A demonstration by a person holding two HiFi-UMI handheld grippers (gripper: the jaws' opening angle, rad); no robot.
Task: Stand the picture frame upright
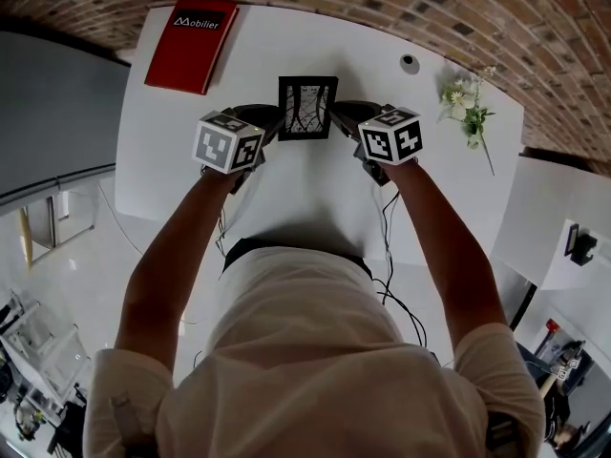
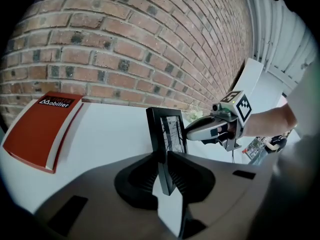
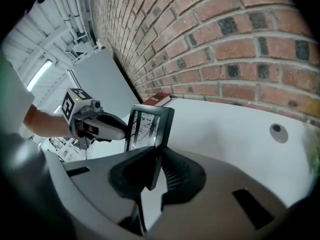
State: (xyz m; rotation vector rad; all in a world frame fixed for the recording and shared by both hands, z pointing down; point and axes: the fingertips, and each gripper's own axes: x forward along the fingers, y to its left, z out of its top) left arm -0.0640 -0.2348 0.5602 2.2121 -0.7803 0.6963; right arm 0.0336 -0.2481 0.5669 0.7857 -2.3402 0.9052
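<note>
The picture frame [image 1: 307,108] is upright on the white desk [image 1: 286,189], in the upper centre of the head view. The left gripper [image 2: 165,170] has its jaws clamped on the frame's left edge, and the right gripper [image 3: 156,170] pinches its right edge. A red book [image 1: 191,44] lies at upper left

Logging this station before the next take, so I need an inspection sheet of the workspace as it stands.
Surface: white table.
Job's things: picture frame upright, gripped at both side edges.
Clutter: red book far left; flower sprig at right; round grommet.
Grippers: left claw and right claw each shut on the frame.
Cables: black cables trail from the claws toward the person.
Surroundings: brick wall behind the table.
</note>
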